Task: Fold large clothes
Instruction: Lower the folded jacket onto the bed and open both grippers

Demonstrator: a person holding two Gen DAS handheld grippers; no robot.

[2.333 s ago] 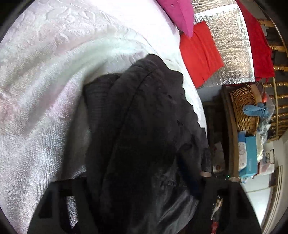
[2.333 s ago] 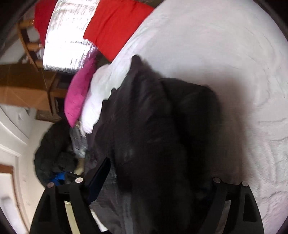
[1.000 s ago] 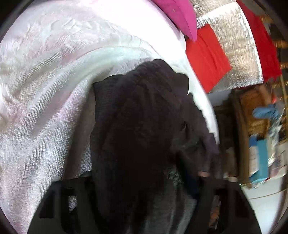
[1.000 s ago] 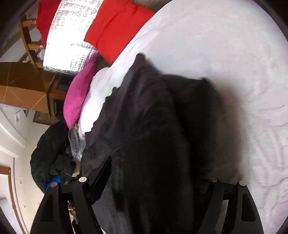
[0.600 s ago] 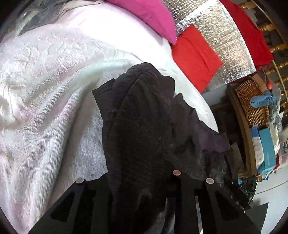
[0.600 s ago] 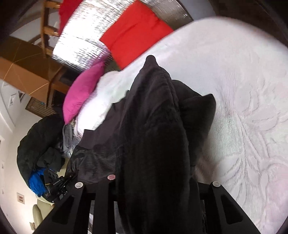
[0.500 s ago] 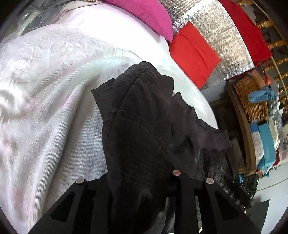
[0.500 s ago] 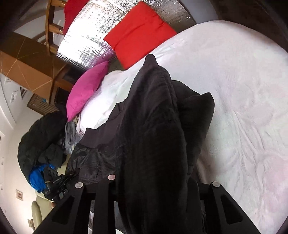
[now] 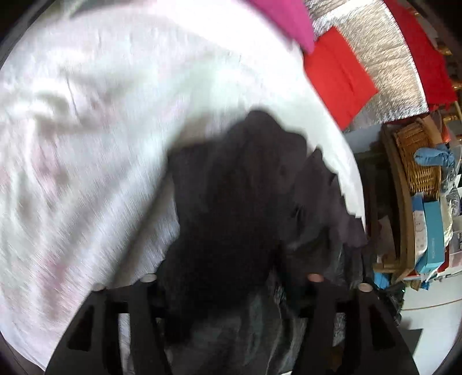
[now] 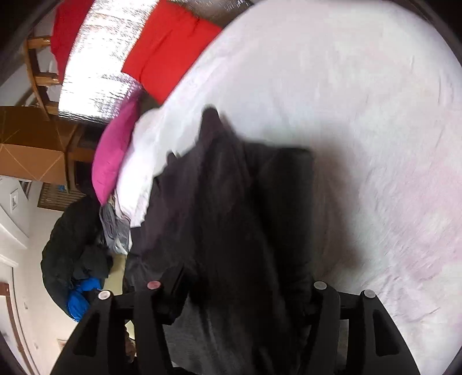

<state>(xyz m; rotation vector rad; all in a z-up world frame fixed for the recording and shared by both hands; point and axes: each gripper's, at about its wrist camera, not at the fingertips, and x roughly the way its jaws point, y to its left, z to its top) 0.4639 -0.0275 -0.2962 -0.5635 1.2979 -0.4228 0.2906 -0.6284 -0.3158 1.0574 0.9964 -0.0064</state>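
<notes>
A large black garment (image 9: 236, 187) lies bunched on the white bedspread (image 9: 86, 144), one edge hanging off the bed's side. My left gripper (image 9: 231, 281) straddles its near end; the jaws are opening, the cloth lies loose between them and the pads stand off it. In the right wrist view the same garment (image 10: 231, 202) runs as a long dark ridge over the bedspread (image 10: 361, 115). My right gripper (image 10: 236, 285) also spans it with its jaws opening and cloth in the gap. Both views are blurred by motion.
A magenta pillow (image 9: 286, 17) and a red cushion (image 9: 337, 72) sit at the bed's head against a silver foil panel (image 9: 384, 57). A wicker basket (image 9: 415, 155) and blue boxes (image 9: 430, 230) stand beside the bed. A dark clothes heap (image 10: 72, 253) lies on the floor.
Half a second ago both grippers were pinched narrow on the black garment. Now both sets of jaws are spread wide around it, and both views have shifted and blurred.
</notes>
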